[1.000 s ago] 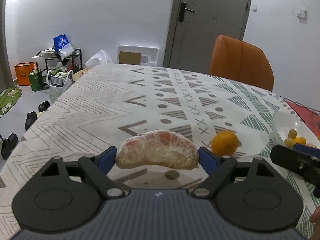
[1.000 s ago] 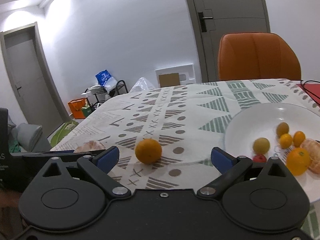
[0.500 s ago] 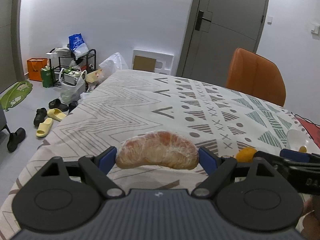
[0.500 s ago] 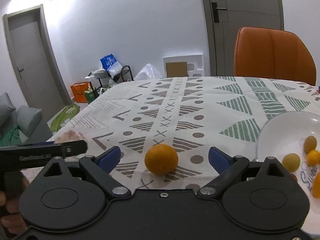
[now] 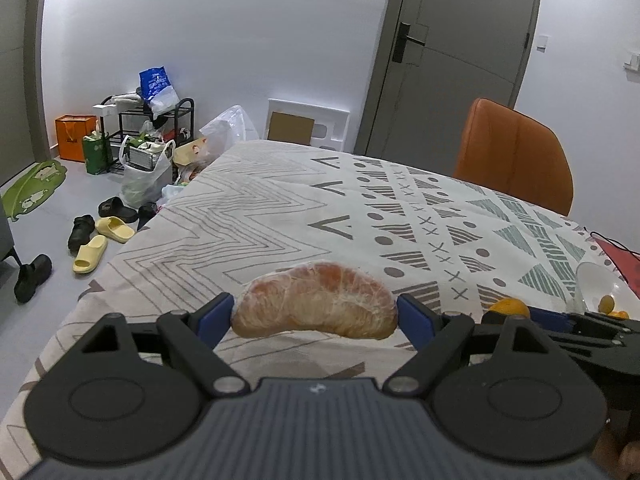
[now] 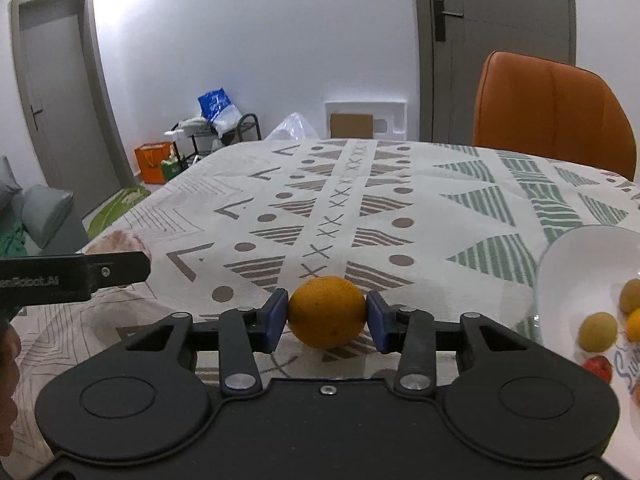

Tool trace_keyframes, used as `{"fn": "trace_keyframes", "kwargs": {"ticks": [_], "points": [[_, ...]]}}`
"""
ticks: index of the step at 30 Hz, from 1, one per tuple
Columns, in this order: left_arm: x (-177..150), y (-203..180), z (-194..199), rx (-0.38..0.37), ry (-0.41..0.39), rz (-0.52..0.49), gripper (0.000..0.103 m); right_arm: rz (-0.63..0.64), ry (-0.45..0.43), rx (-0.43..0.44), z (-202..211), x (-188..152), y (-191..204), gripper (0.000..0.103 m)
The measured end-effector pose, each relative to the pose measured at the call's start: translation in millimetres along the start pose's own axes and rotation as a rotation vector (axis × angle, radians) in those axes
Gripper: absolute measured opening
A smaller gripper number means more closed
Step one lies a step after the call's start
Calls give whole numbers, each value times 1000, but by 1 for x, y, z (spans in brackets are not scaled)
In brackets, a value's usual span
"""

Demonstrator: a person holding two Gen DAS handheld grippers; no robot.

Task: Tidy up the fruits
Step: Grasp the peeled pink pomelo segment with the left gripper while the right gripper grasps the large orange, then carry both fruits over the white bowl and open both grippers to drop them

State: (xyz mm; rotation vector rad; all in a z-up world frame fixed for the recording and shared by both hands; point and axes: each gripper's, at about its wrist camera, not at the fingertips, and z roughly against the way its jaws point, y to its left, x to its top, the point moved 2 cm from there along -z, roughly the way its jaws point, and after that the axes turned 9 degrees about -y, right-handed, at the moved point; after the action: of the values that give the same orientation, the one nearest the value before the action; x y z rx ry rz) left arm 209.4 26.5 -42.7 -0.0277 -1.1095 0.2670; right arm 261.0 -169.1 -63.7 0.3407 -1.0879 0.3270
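My left gripper (image 5: 316,314) is shut on a peeled pomelo segment (image 5: 314,307), pinkish-orange with white pith, held above the patterned tablecloth (image 5: 280,216). My right gripper (image 6: 327,320) is shut on an orange (image 6: 326,312) that rests on the cloth; its blue pads (image 6: 276,314) press both sides. In the left wrist view the orange (image 5: 509,305) peeks out behind the right gripper at far right. The pomelo segment (image 6: 120,242) and left gripper show at the left of the right wrist view. A white plate (image 6: 568,280) with several small fruits lies to the right.
An orange chair (image 6: 552,112) stands at the table's far side. A red item with a black cable (image 5: 616,252) lies at the right table edge. Shoes, bags and a rack (image 5: 148,128) crowd the floor beyond the left edge. A hand (image 6: 8,360) shows at left.
The right gripper moved forward and closed on the orange, which before lay loose between open fingers. The left gripper rose and pulled back with the pomelo segment still held.
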Motion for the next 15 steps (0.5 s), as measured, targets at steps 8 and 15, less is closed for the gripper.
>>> {"fn": "trace_keyframes", "kwargs": {"ticks": [8,15], "points": [[0,-20,4,-43,-12,-19,87,-50,-69,-11,32,5,-21,40],[0,-41,6,-85,-15,-42,87,-78,-116,-64,58,6,-41,40]]}}
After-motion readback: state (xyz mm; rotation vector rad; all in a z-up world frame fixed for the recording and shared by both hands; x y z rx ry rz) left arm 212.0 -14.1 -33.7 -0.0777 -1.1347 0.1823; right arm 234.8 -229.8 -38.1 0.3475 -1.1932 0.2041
